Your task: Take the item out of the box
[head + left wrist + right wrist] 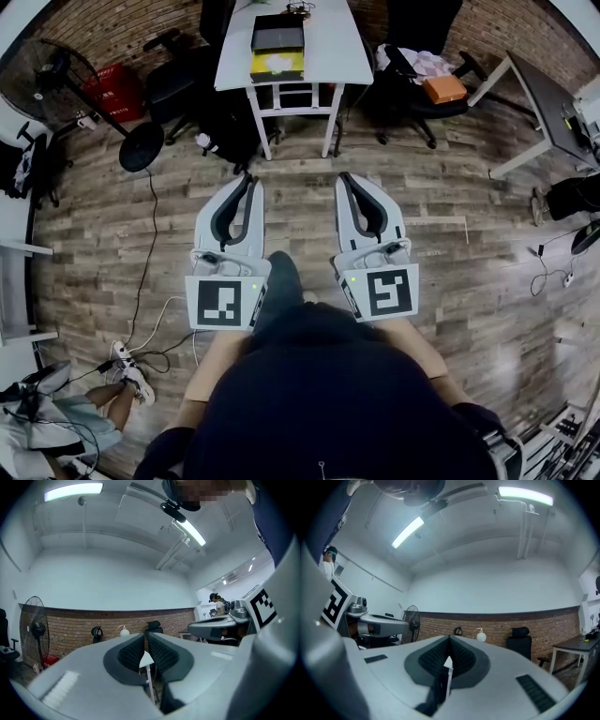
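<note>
A black box (277, 49) with a yellow front part stands on the white table (330, 58) far ahead of me; I cannot see what it holds. My left gripper (248, 178) and right gripper (345, 178) hang side by side over the wooden floor, well short of the table. Both are shut, with nothing between their jaws. In the left gripper view the dark pads (132, 652) meet at the tips of the left gripper (145, 637), and a sliver of the white table (146, 660) shows below them. The right gripper (449, 639) looks the same in its own view.
Black office chairs stand on both sides of the table, one with an orange item (443, 89) on it. A floor fan (56, 75) and a red crate (114, 91) are at the left. A grey desk (553, 103) is at the right. Cables lie on the floor, and a person (56, 412) is at the lower left.
</note>
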Demonstrator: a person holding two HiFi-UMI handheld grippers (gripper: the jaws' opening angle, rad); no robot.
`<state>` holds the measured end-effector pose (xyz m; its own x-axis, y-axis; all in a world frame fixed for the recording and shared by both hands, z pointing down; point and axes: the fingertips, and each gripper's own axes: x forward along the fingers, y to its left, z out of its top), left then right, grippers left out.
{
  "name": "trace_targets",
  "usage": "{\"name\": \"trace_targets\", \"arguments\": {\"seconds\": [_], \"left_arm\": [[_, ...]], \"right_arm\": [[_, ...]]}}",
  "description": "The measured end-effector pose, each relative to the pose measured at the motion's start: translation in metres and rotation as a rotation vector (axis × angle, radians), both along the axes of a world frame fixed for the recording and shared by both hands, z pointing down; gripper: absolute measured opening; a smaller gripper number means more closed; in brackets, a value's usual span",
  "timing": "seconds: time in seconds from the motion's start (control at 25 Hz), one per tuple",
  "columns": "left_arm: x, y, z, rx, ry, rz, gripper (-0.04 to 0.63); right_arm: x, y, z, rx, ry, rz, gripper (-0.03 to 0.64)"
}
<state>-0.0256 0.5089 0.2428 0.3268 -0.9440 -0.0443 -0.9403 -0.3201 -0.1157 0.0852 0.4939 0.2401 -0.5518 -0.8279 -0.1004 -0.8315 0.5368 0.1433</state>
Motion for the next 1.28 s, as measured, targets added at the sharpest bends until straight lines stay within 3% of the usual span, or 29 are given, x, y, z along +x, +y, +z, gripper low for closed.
{"name": "trace_targets", "arguments": {"seconds": [0.24,0.52,0.72,1.28], "left_arm": [[0.000,-0.040,-0.001,0.059,0.000,0.019,0.084],[-0.016,-0.109,0.008,0.013,0.012,0.007,0.084],[-0.034,-0.177,-0.002,0.048,0.007,0.018,0.084],[-0.063,-0.347,0.003,0.024,-0.004,0.099,0.084]], "right_arm": [[0.004,-0.037,0.005,-0.005,0.003,0.017,0.012],[-0.006,-0.108,0.013,-0.027,0.000,0.025,0.012],[-0.021,-0.175,0.010,-0.037,-0.001,0.039,0.012],[-0.047,-0.340,0.016,-0.059,-0.017,0.110,0.012]]}}
